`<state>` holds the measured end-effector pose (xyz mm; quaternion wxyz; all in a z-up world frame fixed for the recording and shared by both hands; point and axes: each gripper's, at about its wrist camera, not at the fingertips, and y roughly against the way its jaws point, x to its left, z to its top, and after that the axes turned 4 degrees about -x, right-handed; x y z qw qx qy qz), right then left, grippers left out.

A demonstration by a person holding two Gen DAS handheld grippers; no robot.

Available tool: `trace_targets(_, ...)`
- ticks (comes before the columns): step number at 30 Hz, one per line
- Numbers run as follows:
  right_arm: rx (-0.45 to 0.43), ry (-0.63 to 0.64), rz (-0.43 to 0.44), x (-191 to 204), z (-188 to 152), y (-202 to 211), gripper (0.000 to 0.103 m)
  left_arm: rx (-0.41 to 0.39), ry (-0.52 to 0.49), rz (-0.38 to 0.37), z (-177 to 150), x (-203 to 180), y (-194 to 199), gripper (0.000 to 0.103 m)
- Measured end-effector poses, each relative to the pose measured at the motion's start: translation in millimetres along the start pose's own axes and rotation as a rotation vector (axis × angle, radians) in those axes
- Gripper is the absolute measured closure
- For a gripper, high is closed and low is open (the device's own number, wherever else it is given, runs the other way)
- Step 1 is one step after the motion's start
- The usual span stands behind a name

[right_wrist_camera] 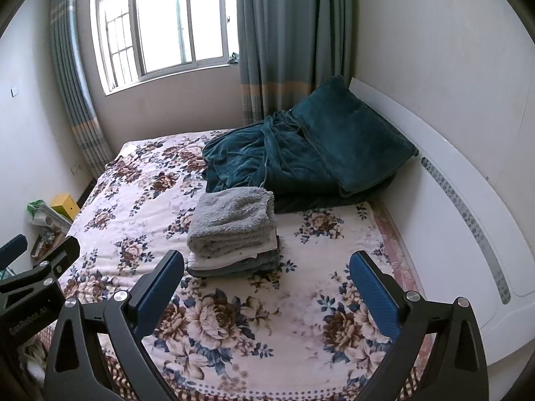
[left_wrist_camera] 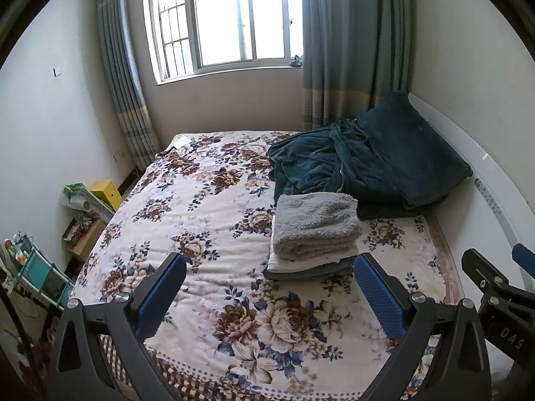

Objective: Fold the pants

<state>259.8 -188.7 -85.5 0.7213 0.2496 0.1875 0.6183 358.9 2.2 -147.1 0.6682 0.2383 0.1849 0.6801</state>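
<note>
A: Where were the grippers?

B: Left gripper (left_wrist_camera: pixel 269 287) sat at the bottom of its frame, fingers spread wide, nothing between them. Right gripper (right_wrist_camera: pixel 267 284) the same in its own view: fingers apart, holding nothing. Both hung above the near end of the bed (left_wrist_camera: pixel 207 200), not touching the cover.

A: Pants?

B: In a folded stack (left_wrist_camera: pixel 311 250), center-right of the left view, center-left of the right view (right_wrist_camera: pixel 234 244). Fluffy grey piece (left_wrist_camera: pixel 316 224) on top, a white layer under it, darker grey layers at the bottom. I couldn't tell which layer was the pants. The stack lay flat on the floral bedspread, ahead of both grippers and apart from them.

A: What was behind it?

B: Dark teal blanket (left_wrist_camera: pixel 367 167), rumpled, touching the stack's far edge. It ran up toward the white headboard (left_wrist_camera: pixel 485 173) at right of frame. A folded part of it leaned against the headboard.

A: Could each camera see the other gripper?

B: Yes. Right gripper showed at the lower right edge of the left view, left gripper at the lower left edge of the right view. Side by side, close.

A: Rest of the room?

B: Window (left_wrist_camera: pixel 227 20) at upper center, blue-grey curtains (left_wrist_camera: pixel 123 77) on both sides. Yellow box (left_wrist_camera: pixel 107 193) and clutter on the floor at left of the bed. Teal shelf rack (left_wrist_camera: pixel 36 270) at lower left of the left view.
</note>
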Motion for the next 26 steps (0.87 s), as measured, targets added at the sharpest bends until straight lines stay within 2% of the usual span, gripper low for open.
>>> trace_targets(26, -0.006, -0.007, -0.002, -8, 0, 3, 0.001, -0.024, -0.001, 0.017, 3, -2, 13, 0.0)
